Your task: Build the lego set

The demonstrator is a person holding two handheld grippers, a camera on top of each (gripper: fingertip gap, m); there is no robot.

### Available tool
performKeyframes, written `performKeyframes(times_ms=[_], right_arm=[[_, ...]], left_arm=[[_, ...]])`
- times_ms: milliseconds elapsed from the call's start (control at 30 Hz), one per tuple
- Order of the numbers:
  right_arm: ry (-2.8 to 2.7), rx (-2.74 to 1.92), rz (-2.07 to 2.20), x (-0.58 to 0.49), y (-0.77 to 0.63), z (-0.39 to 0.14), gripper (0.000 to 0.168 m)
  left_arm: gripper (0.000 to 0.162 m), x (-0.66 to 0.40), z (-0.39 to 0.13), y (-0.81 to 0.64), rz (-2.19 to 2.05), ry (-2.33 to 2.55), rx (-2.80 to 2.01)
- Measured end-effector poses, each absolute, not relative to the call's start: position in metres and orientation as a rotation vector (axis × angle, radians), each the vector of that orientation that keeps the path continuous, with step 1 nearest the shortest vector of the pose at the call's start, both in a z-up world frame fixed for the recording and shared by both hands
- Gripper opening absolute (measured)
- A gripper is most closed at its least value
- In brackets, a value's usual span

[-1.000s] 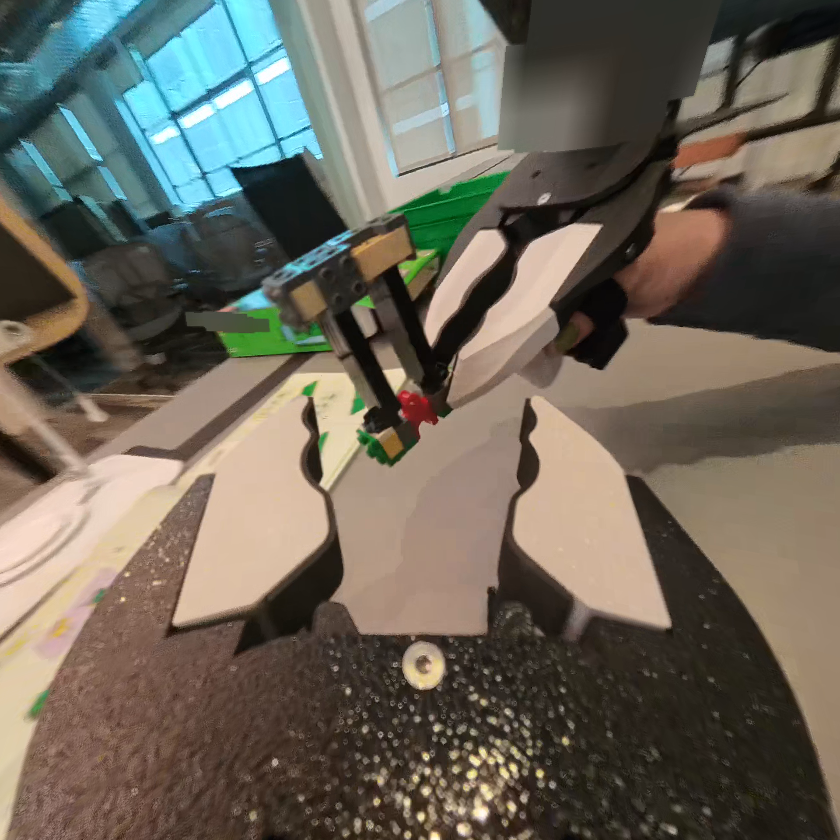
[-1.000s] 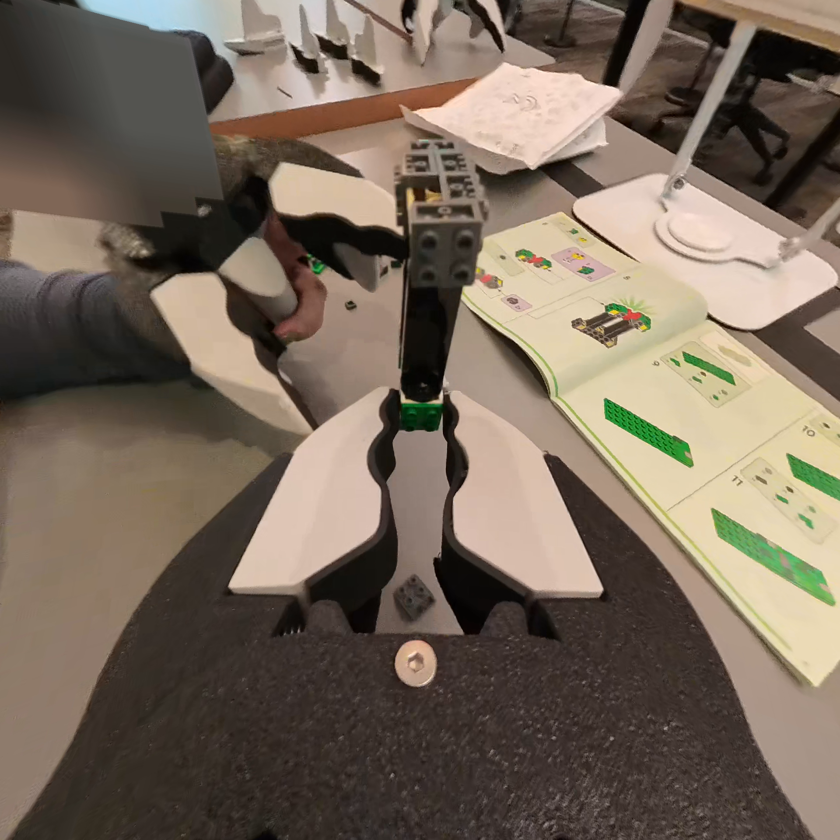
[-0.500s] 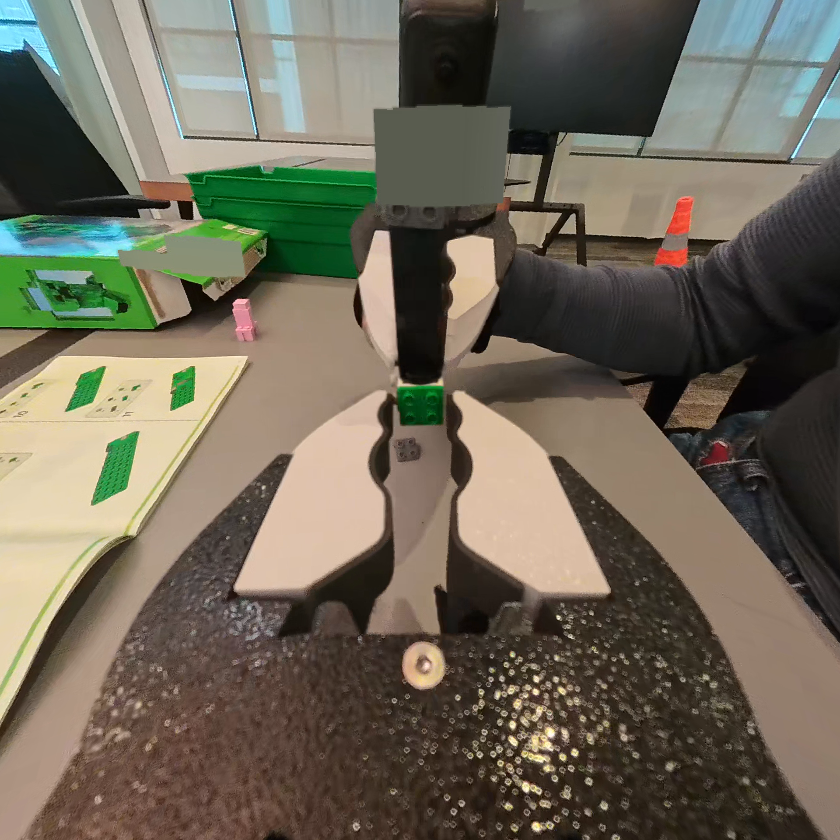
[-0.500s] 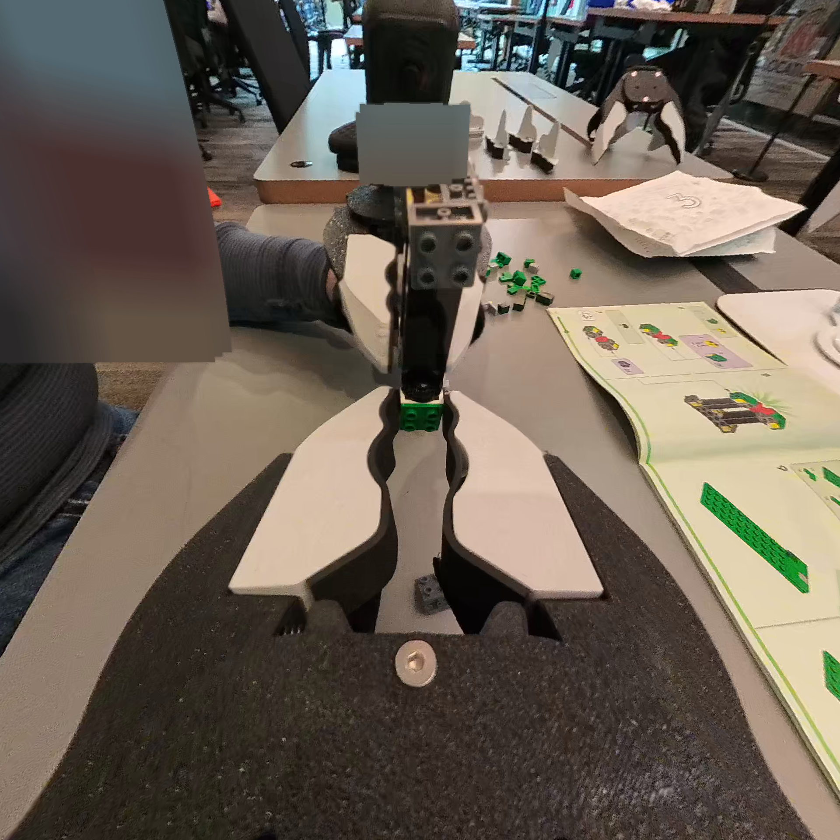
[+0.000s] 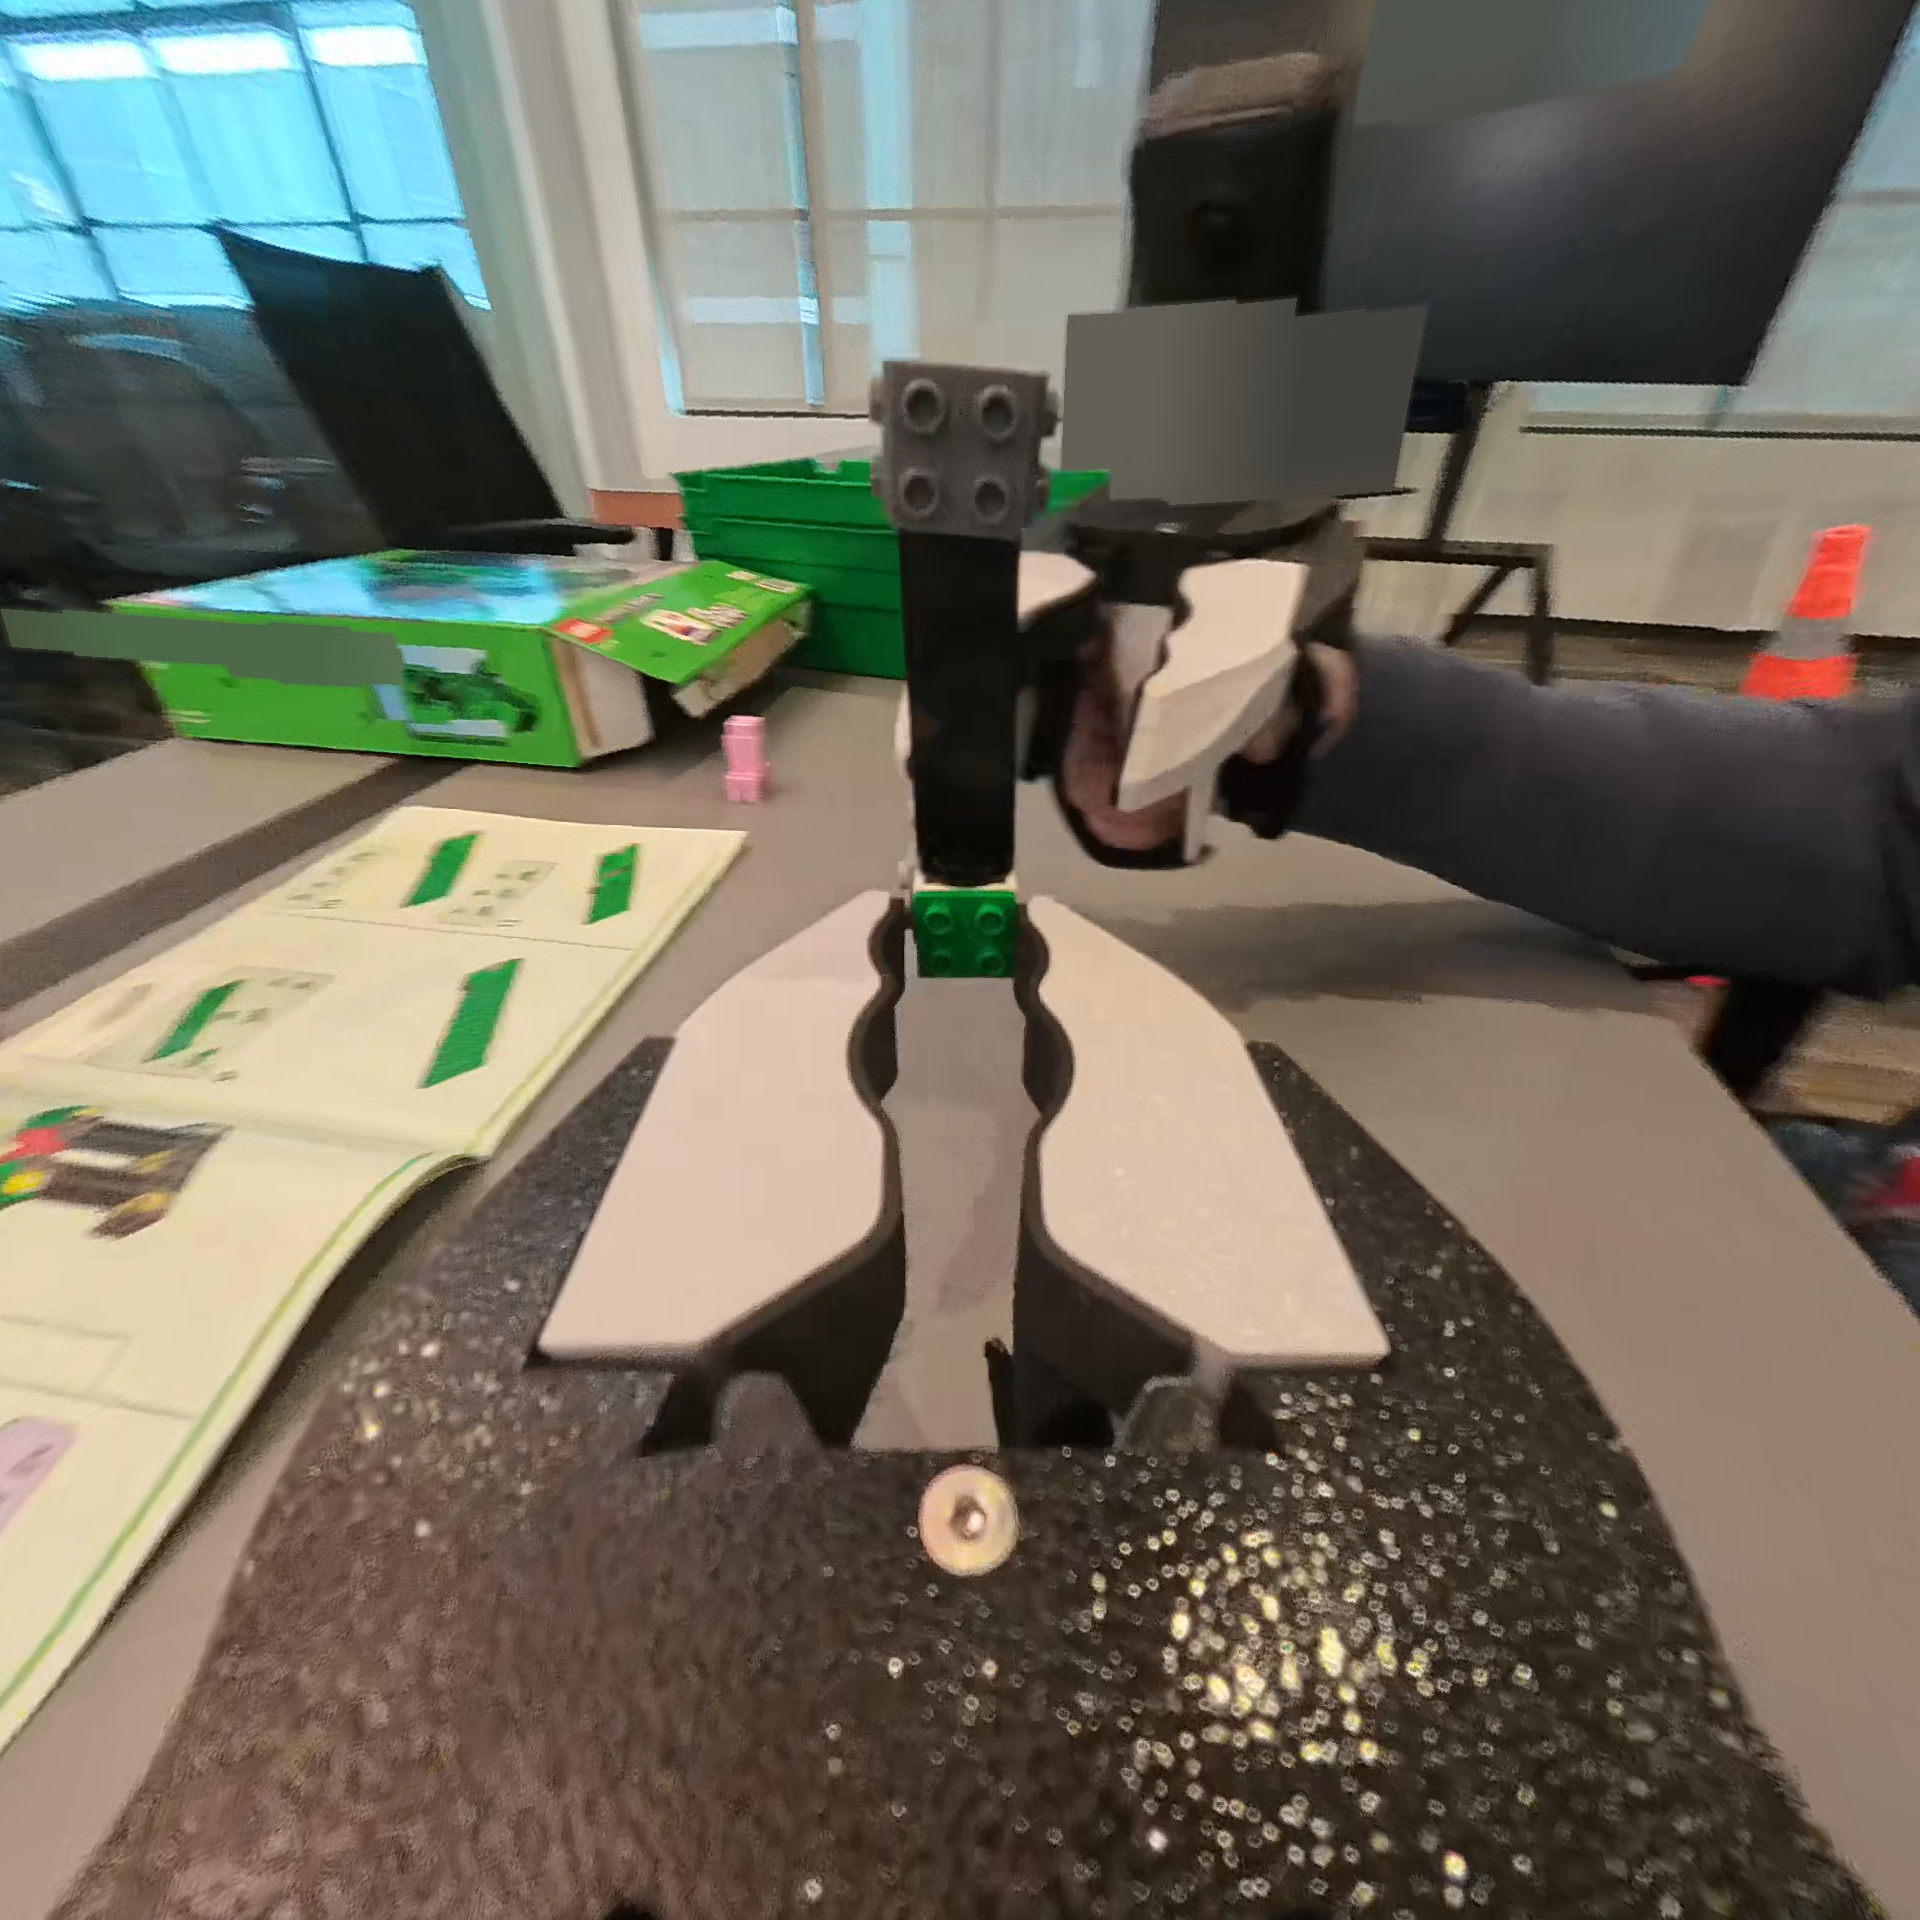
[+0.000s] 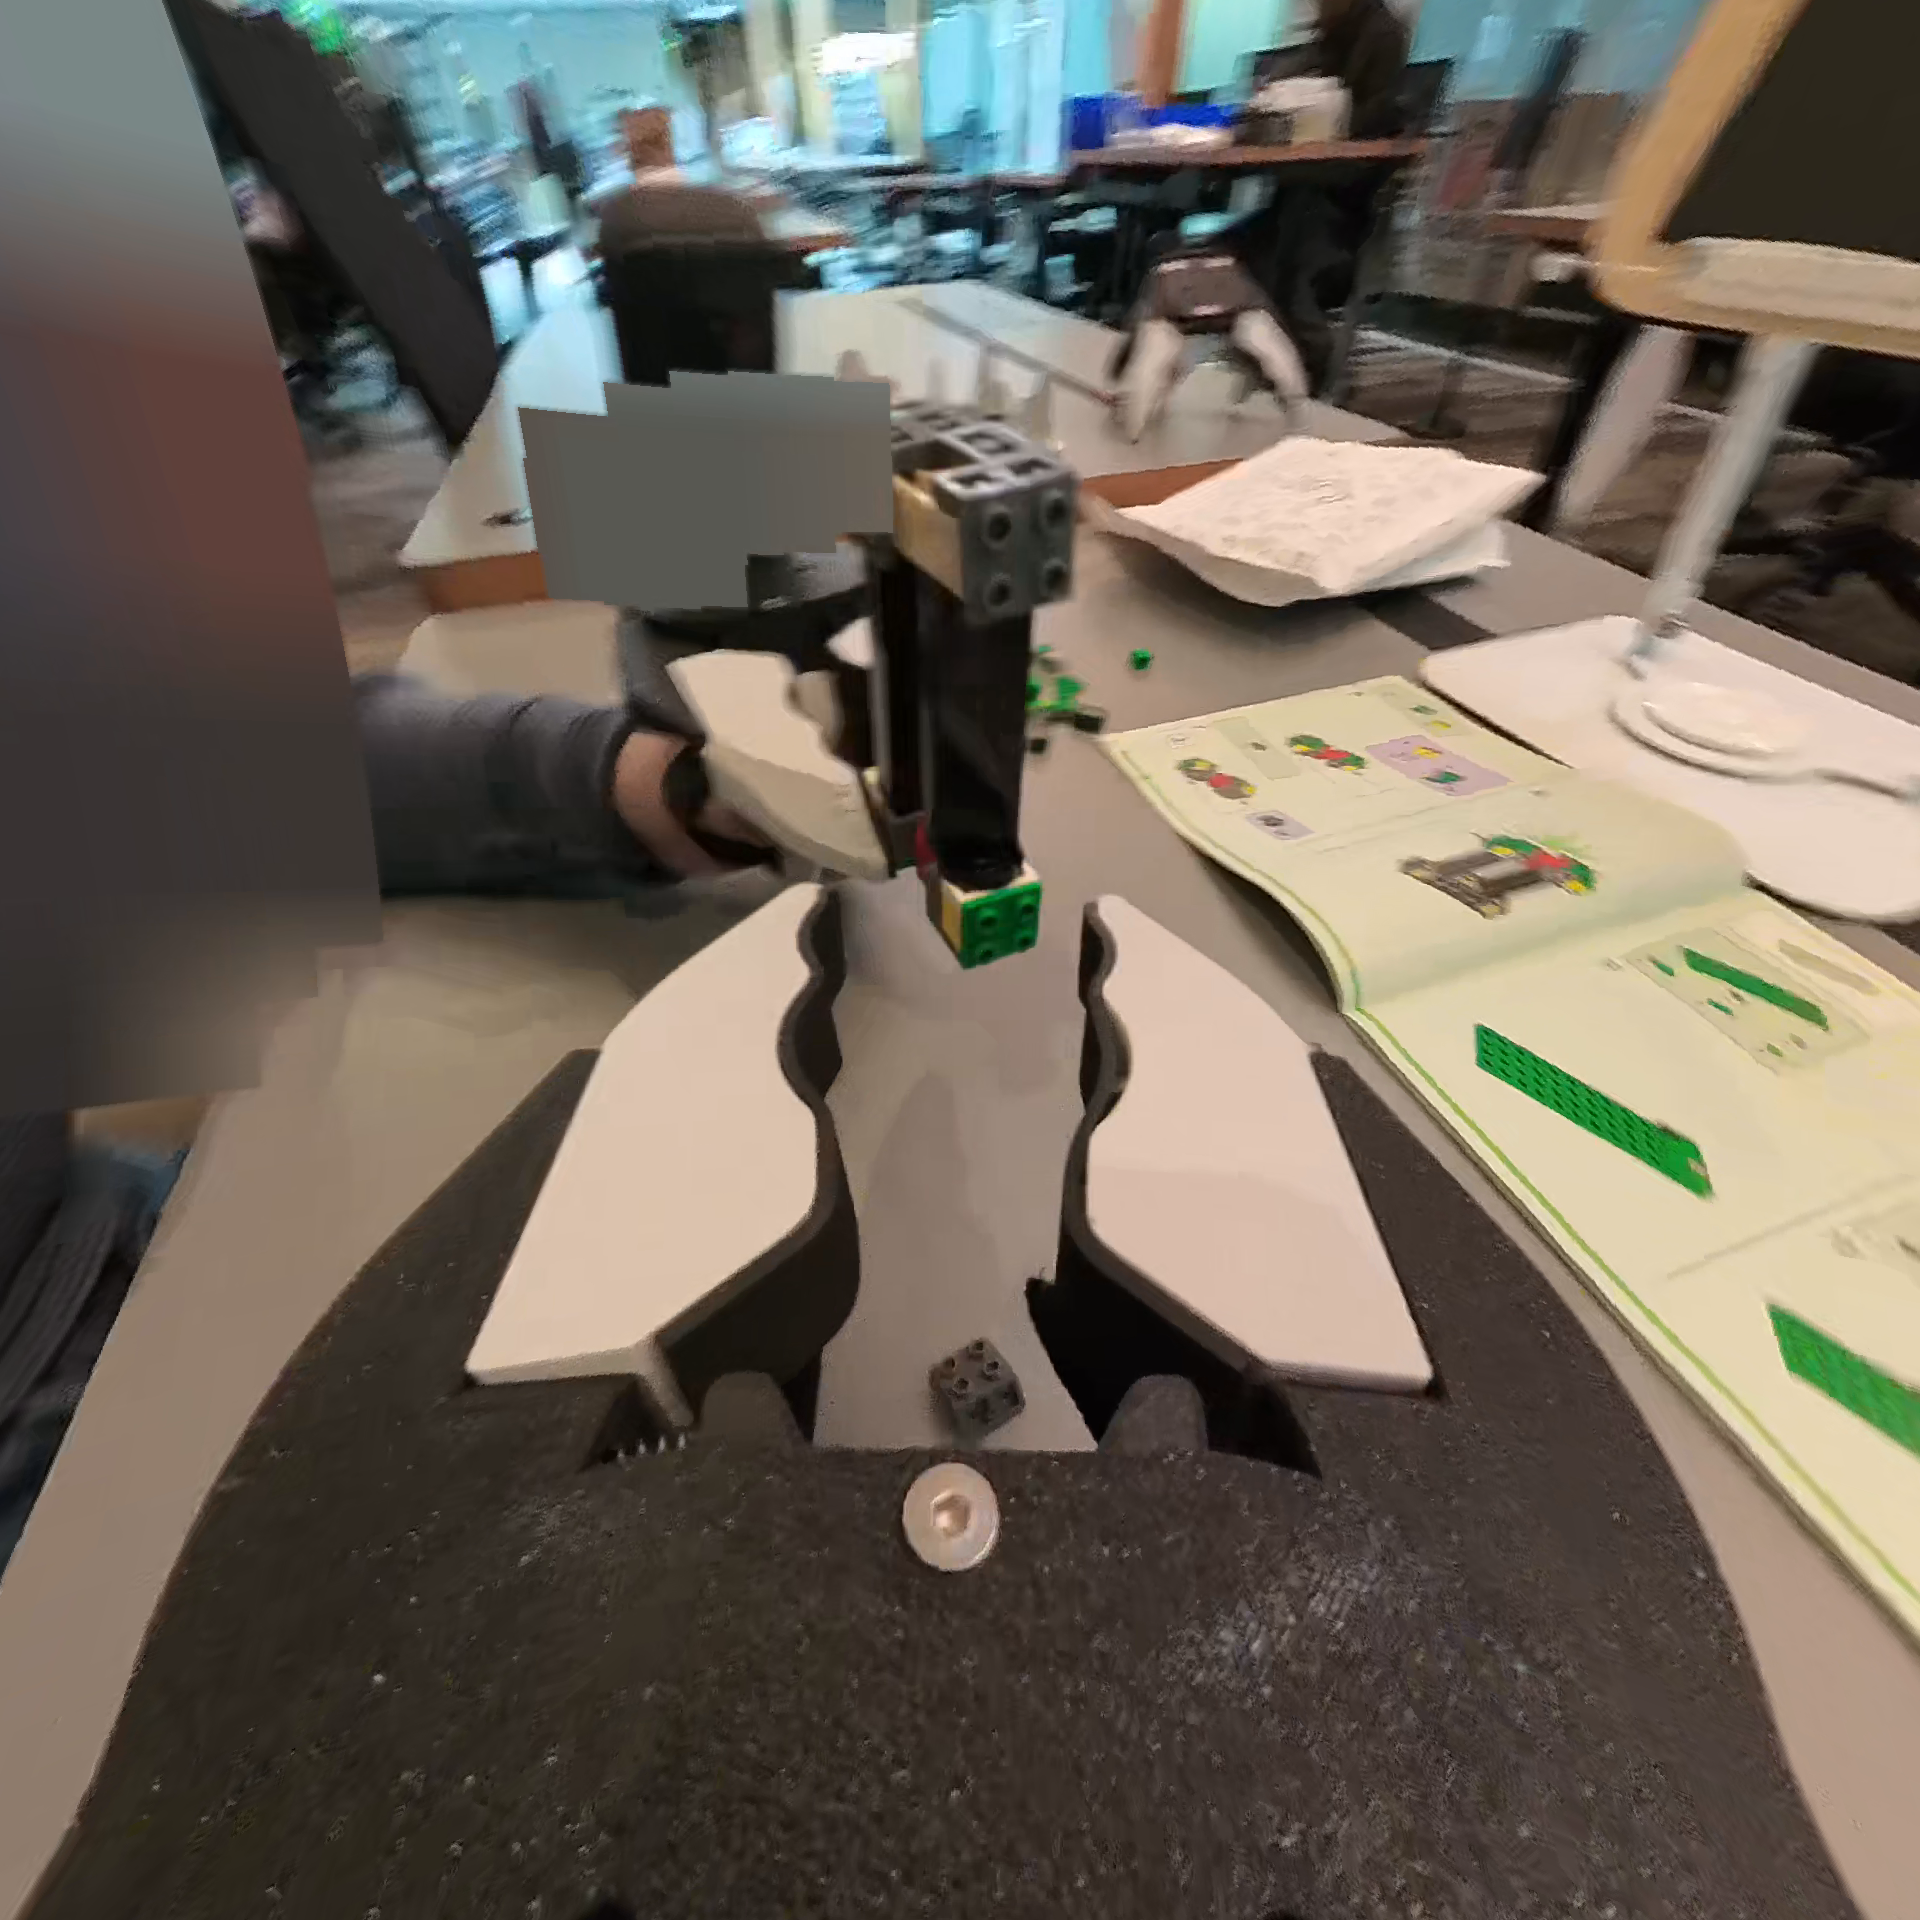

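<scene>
The lego build (image 5: 961, 665) has tall black columns, a grey studded block on top and a green brick (image 5: 963, 935) at its foot. My left gripper (image 5: 961, 930) is shut on that green foot and holds the build upright above the grey table. In the right wrist view the build (image 6: 966, 727) hangs just beyond my right gripper (image 6: 961, 912), which is open, with its fingers clear on either side. The left gripper (image 6: 800, 800) shows there gripping the build's foot from the left. The right gripper (image 5: 1195, 717) shows behind and to the right of the build in the left wrist view.
An open instruction booklet (image 5: 312, 1039) lies on the table (image 5: 1403, 1018), also in the right wrist view (image 6: 1558, 935). A small grey brick (image 6: 977, 1387) lies under my right gripper. Green box (image 5: 416, 665), pink figure (image 5: 746, 758), loose green pieces (image 6: 1060, 696) and a white lamp base (image 6: 1714, 769) stand around. Only a small space, under 4 cm, lies between the two pairs of fingers. Both grippers' tips are roughly 12 cm from the small grey brick (image 6: 977, 1387).
The right gripper has opened and let go of the build's green foot. The left gripper has closed on it and now holds it. The right gripper has drawn back.
</scene>
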State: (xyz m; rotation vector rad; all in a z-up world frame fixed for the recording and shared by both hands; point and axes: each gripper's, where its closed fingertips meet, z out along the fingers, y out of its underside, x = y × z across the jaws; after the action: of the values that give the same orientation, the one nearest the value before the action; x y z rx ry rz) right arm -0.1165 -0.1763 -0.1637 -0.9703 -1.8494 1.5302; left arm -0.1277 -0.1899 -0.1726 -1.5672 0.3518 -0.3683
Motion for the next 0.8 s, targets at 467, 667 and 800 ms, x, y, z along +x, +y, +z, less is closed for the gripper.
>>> performKeyframes(times_ms=[467, 667, 800], right_arm=[[-1.393, -1.353, 1.379, -0.141, -0.162, -0.162, 0.041], [-1.26, -1.239, 1.251, -0.14, -0.16, -0.142, 0.03], [-1.245, -1.211, 1.273, -0.145, -0.169, -0.137, 0.023]], left_arm=[[0.019, -0.15, -0.167, -0.184, 0.046, 0.209, -1.588], [0.019, -0.155, -0.168, -0.185, 0.142, 0.187, -1.604], [0.019, -0.152, -0.169, -0.183, 0.17, 0.199, -1.611]])
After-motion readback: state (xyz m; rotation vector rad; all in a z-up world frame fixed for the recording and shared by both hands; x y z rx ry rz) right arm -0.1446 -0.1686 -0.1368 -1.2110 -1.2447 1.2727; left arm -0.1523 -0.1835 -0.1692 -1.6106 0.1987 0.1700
